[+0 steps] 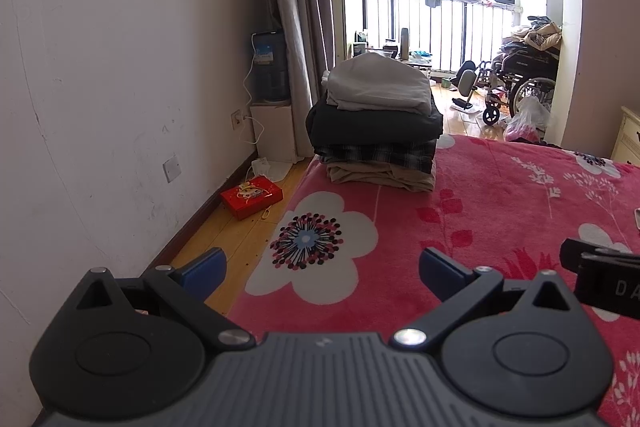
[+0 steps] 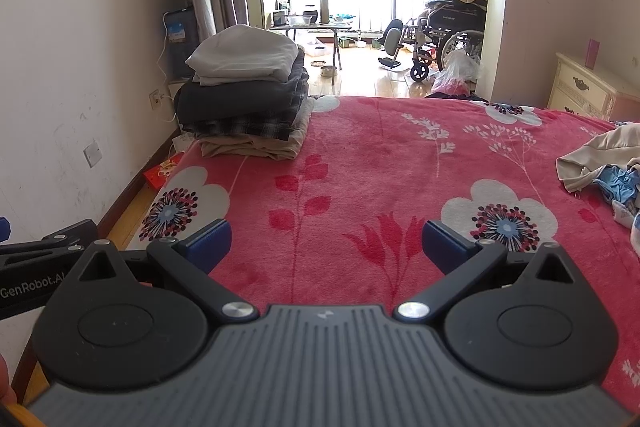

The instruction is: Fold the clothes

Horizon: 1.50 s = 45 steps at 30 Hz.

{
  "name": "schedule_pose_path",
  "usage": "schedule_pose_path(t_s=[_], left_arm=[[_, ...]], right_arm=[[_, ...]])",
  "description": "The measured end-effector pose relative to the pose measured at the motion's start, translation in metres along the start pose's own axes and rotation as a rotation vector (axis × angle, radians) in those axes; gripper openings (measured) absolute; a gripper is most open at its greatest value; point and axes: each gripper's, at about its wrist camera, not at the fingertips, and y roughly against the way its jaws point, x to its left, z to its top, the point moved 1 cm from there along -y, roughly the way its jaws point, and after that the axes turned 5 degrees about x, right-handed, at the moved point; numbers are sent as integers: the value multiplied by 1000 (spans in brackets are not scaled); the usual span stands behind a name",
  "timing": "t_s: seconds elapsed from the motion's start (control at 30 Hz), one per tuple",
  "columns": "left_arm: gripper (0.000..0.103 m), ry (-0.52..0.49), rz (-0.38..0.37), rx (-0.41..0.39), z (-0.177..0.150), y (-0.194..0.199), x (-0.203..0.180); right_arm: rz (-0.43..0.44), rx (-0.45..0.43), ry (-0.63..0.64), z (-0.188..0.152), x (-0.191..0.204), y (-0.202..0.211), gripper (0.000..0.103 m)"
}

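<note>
A stack of folded clothes (image 1: 376,123) (image 2: 248,95) stands at the far left corner of the bed, a grey garment on top, dark and plaid ones below, a tan one at the bottom. Unfolded clothes (image 2: 604,163), beige and blue, lie in a heap at the bed's right edge. My left gripper (image 1: 322,273) hovers open over the bed's near left edge, holding nothing. My right gripper (image 2: 326,243) is open too, empty, above the red blanket. Part of the right gripper (image 1: 600,279) shows in the left wrist view, and the left gripper's body (image 2: 36,263) shows in the right wrist view.
The bed carries a red floral blanket (image 2: 380,167). A white wall (image 1: 100,87) runs close on the left, with a red box (image 1: 251,197) and a water dispenser (image 1: 270,67) on the floor strip. A wheelchair (image 2: 444,35) and a cream nightstand (image 2: 584,91) stand beyond.
</note>
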Motion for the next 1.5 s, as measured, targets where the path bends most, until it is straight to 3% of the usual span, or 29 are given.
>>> schedule_pose_path(t_s=[1.5], left_arm=[[103,-2,5,7,0,-3,2]], right_arm=[[0,7,7,0,2,0,102]])
